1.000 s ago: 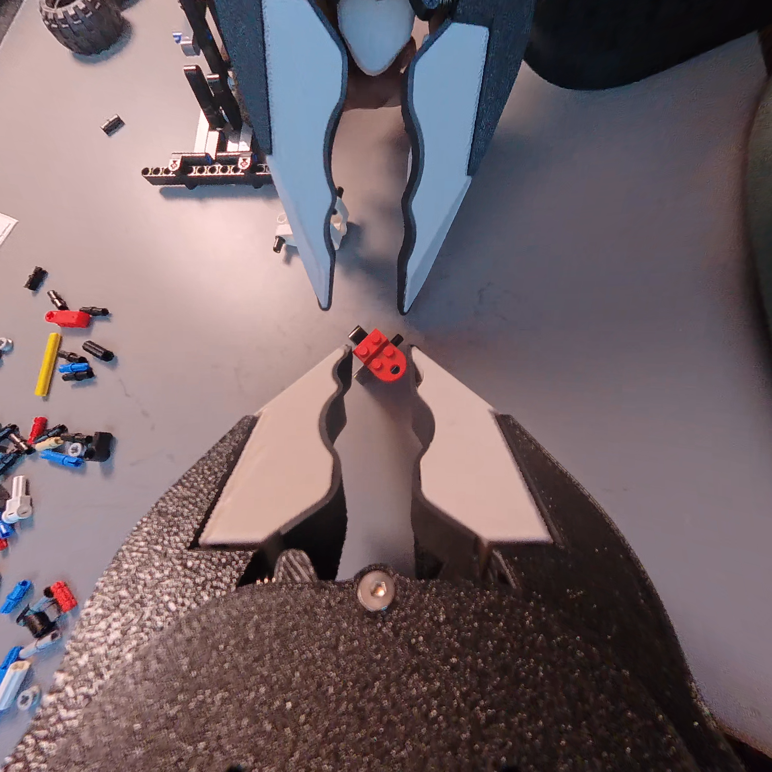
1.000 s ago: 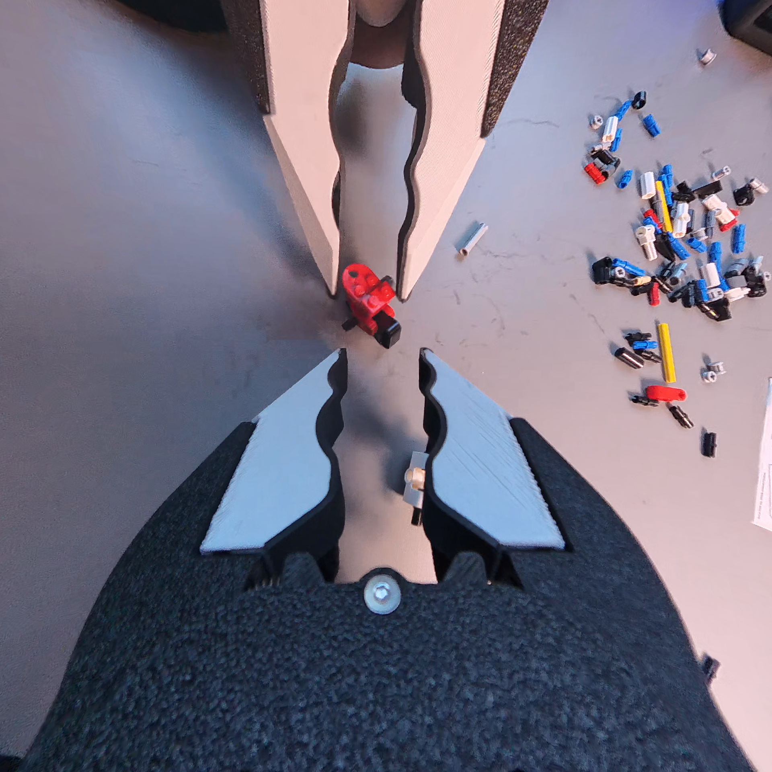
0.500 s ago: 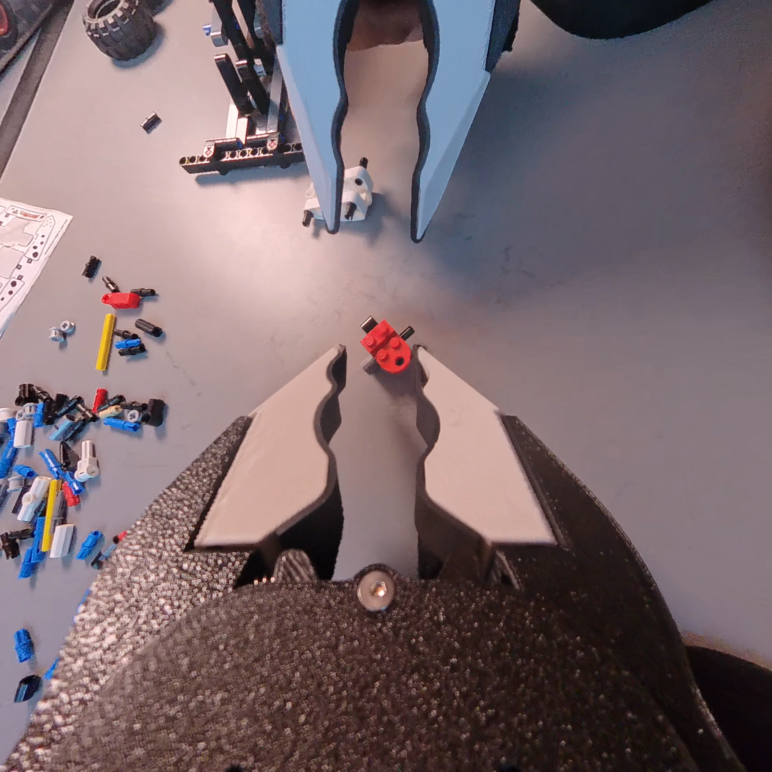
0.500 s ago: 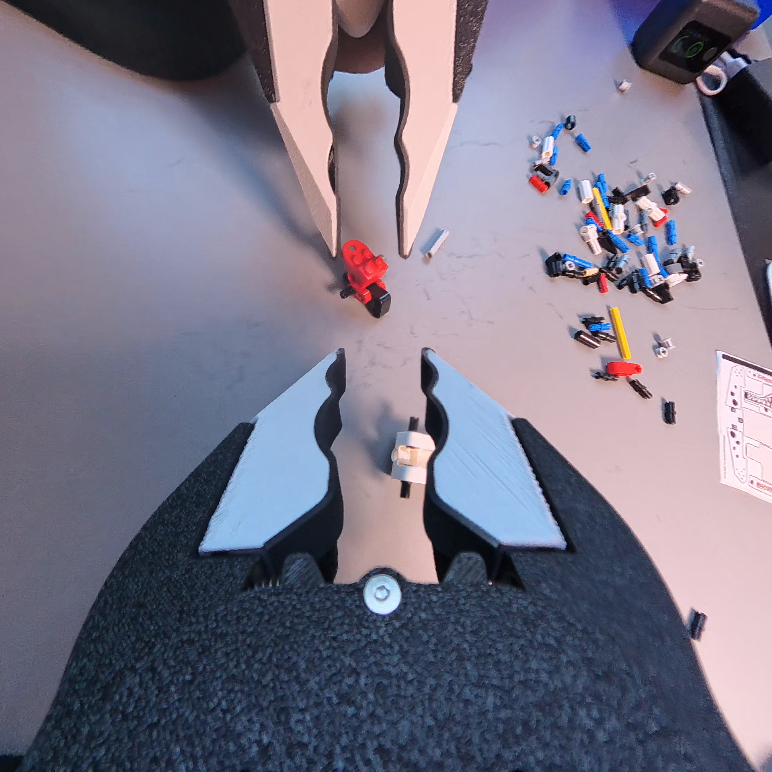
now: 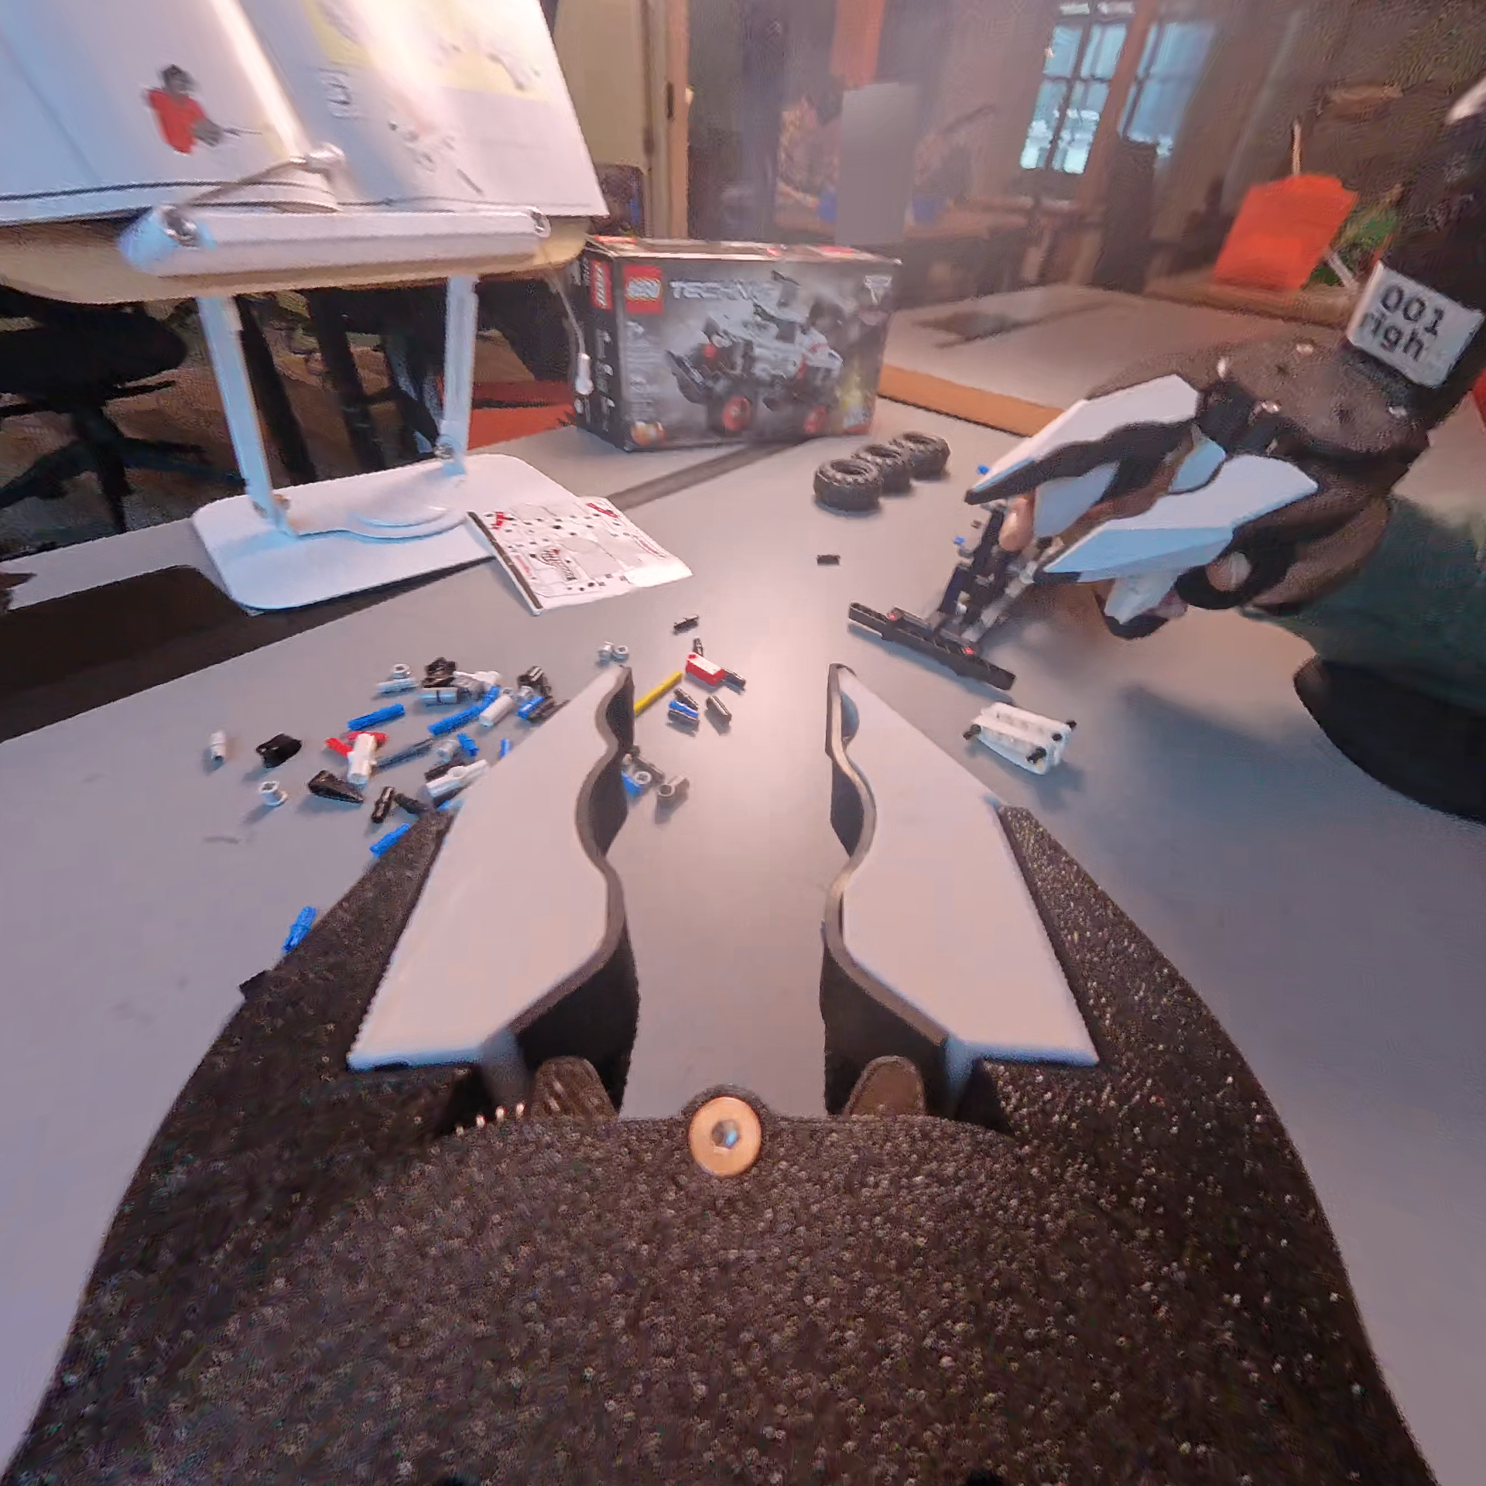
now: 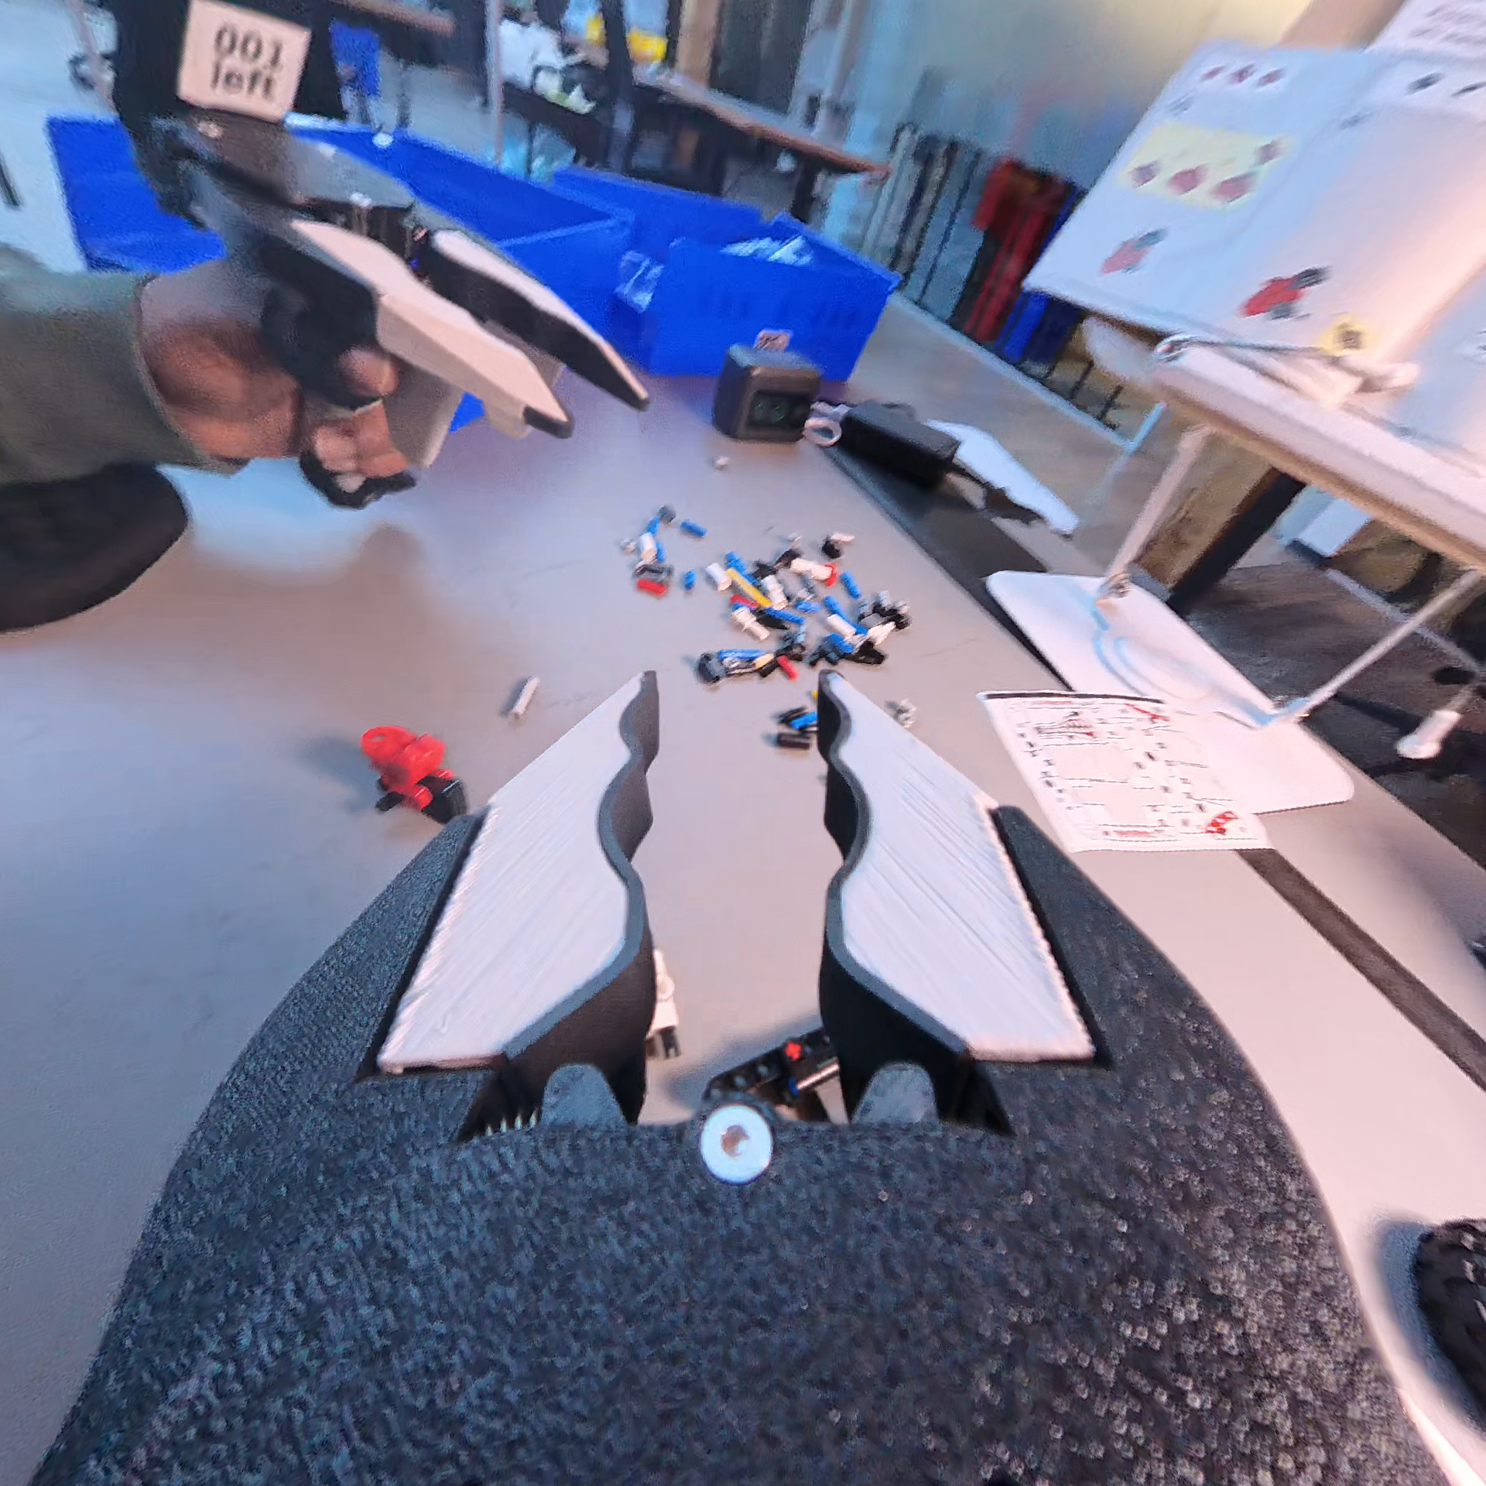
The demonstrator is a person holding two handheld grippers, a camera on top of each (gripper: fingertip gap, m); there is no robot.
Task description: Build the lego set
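Both tools are raised off the table with nothing held. The left gripper has its jaws spread and empty; the right gripper is likewise parted and empty.

Left to right in the left wrist view:
- The white document stand occupies the far left, with a printed sheet beside its base.
- The loose parts pile sits just ahead of the left tool.
- The white sub-assembly and the black chassis frame lie on the right, under the right tool.
- In the right wrist view the red sub-assembly rests alone on bare table, left of that tool.

Risks, as judged: a low sweep could scatter the pile or knock the red piece; tiny pins may slip in wide jaws. The centre and near table offer clear room; the stand limits reach on its side.
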